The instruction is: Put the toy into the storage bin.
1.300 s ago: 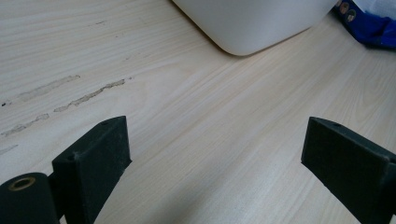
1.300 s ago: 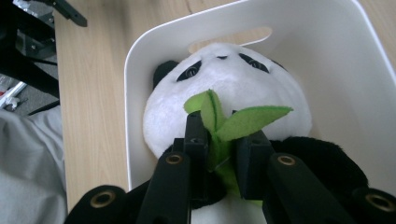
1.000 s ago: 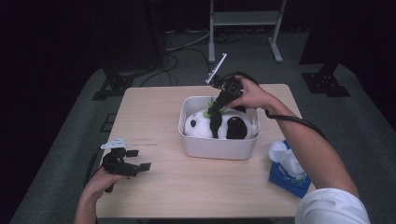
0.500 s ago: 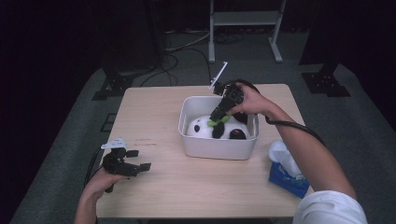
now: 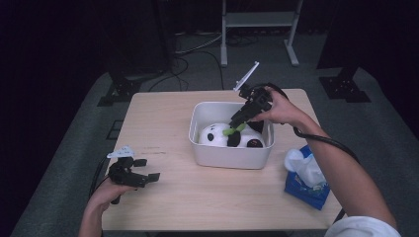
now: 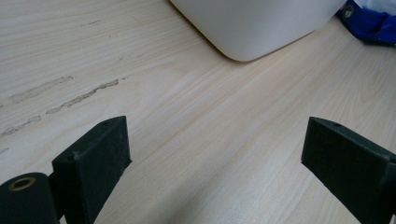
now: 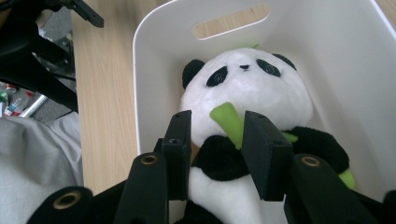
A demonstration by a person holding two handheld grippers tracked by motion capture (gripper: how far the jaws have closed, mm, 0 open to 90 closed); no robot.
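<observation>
Right gripper view first: the right gripper (image 7: 215, 140) is down inside the white bin (image 7: 140, 70), jaws partly open and straddling the plush panda (image 7: 247, 88) at its chest, the green leaf (image 7: 229, 119) poking up between them. Not clamped yet, by the look of it. The panda lies directly ahead and below, its body running away from the jaws toward the slotted handle wall. Further off on the high view, the left gripper (image 5: 143, 170) idles wide open and empty near the table's (image 5: 163, 113) front left corner, well apart from the bin. So it's the right hand's grab: close straight down.
</observation>
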